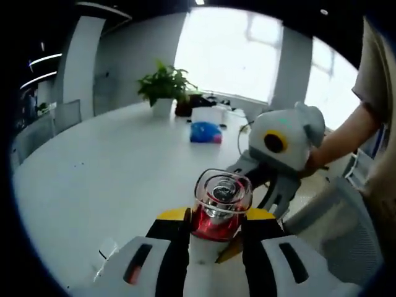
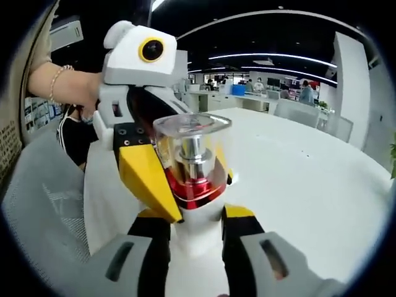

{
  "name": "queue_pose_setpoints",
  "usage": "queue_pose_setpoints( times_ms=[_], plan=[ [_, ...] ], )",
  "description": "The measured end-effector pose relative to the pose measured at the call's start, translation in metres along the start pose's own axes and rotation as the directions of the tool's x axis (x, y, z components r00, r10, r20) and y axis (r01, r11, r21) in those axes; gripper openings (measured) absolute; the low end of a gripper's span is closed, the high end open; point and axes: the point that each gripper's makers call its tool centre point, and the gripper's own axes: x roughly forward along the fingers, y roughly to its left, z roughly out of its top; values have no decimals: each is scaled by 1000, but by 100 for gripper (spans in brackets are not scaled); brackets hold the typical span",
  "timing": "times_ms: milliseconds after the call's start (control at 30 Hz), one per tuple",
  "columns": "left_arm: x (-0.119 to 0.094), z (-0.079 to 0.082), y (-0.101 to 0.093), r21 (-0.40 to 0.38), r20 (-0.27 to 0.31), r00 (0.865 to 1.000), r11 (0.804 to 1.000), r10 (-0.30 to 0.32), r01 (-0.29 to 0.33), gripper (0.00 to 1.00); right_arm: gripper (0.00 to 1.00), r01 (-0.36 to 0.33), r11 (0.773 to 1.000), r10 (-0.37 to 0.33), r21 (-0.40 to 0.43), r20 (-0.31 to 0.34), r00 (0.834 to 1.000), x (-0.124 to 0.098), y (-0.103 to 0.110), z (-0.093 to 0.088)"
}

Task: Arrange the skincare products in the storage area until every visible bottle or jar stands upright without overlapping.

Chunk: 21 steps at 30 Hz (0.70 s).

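1. Between the two pairs of jaws, above the white table (image 1: 93,179), sits the task's thing: a red bottle (image 1: 218,213) with a clear cap and silver pump, upright and lifted off the surface.
2. Left gripper (image 1: 213,232): jaws partly closed, black-and-yellow tips pressed on either side of the bottle's red body. It pinches the bottle.
3. Right gripper (image 2: 195,229): its yellow tips flank the bottle's white base; contact looks likely, but the fisheye blurs the edge, so whether it truly clamps I cannot tell.
4. In the right gripper view the left gripper's yellow jaw crosses in front of the bottle (image 2: 192,167), touching its side.
5. Risk: two grips on one small bottle. If either pulls or twists while the other holds, the bottle may tip or slip out.
6. Risk: releasing above the table would let it fall over.
7. Far side of the table: potted plant (image 1: 164,86), blue pack (image 1: 205,132).
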Motion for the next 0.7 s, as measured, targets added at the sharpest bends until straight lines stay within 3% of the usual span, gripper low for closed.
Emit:
queue_pose_setpoints(
  times_ms=[433,700],
  plan=[
    [13,8,44,6,-10,1000,1000,10,-10,29,31,-13,1000,13,19,6,1000,20,-41,7],
    [15,10,57,6,-22,1000,1000,12,-12,28,31,-8,1000,7,27,8,1000,26,-53,9]
  ],
)
